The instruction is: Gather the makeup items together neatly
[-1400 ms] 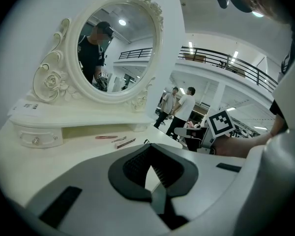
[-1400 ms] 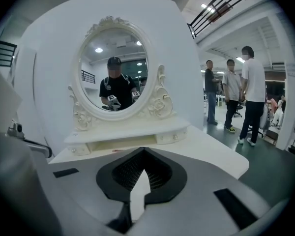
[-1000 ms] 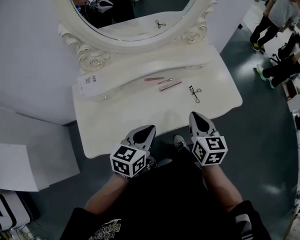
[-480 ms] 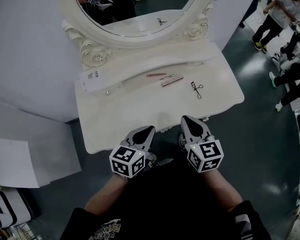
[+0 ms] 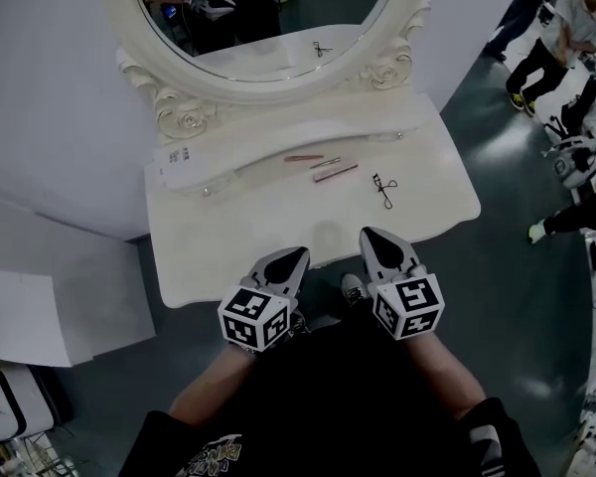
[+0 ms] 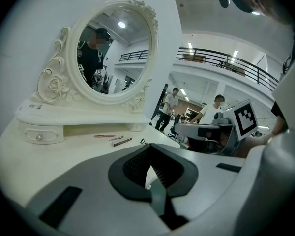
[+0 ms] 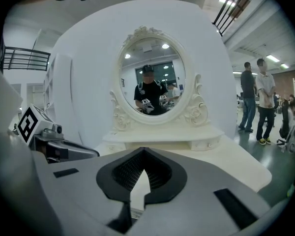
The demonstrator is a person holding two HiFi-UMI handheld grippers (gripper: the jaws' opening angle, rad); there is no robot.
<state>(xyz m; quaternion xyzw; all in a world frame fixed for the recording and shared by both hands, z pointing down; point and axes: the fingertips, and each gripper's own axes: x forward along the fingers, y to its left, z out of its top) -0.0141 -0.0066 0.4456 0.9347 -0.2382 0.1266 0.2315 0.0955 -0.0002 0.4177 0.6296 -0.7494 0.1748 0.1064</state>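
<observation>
Makeup items: four small pieces lie on the white tabletop point(image 5: 278, 227), toward its back and right, in front of the mirror's base.
Sticks: a thin pink pencil point(image 5: 304, 157), a short silvery stick point(image 5: 326, 163) just right of it, and a darker pink stick point(image 5: 336, 173) just nearer me. All three lie close together and slant roughly alike.
Eyelash curler point(image 5: 384, 189): black, lying flat to the right of the sticks and apart from them.
My left claw point(image 5: 298, 256): jaws together with nothing between them, at the tabletop's near edge, well short of the items.
My right claw point(image 5: 370, 237): jaws closed and empty, beside the left one at the near edge, pointing toward the mirror point(image 5: 268, 8).
Around: a white card point(image 5: 176, 162) on the raised shelf at left, and people point(image 5: 566, 28) on the grey floor point(image 5: 517, 266) at right.
</observation>
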